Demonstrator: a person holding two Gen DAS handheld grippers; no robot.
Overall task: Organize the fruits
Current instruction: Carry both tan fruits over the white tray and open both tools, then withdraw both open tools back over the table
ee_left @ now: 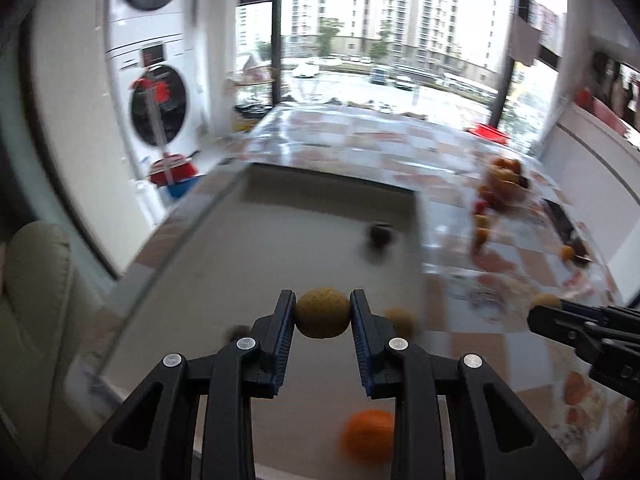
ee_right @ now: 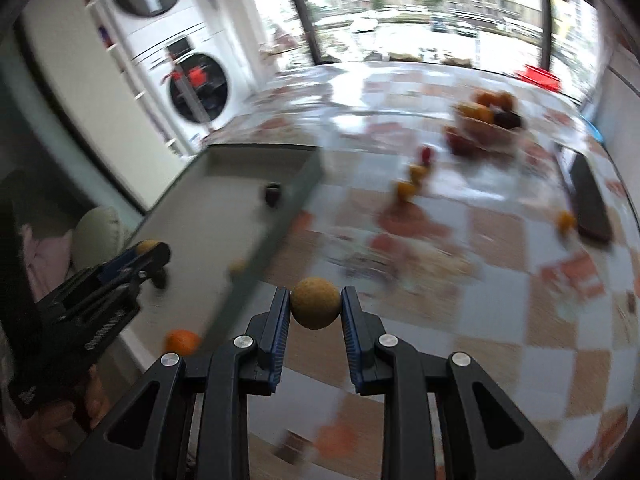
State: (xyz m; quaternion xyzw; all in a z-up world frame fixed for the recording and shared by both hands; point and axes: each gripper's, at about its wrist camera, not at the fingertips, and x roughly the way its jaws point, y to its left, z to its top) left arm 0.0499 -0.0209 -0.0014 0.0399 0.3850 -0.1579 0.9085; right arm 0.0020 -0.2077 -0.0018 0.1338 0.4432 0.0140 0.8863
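The left claw (ee_left: 323, 313) is clenched on a small round tan fruit (ee_left: 322, 312), held above the shallow grey rectangular tray (ee_left: 224, 264) near its front edge. The right claw (ee_right: 315, 309) grips a second round tan fruit (ee_right: 315, 308) above the checkered orange-and-white worktop (ee_right: 500, 280), just beside the tray's right wall. An orange (ee_left: 367, 434) lies in the tray's front part. A bowl of mixed fruit (ee_right: 486, 118) stands toward the worktop's far right corner.
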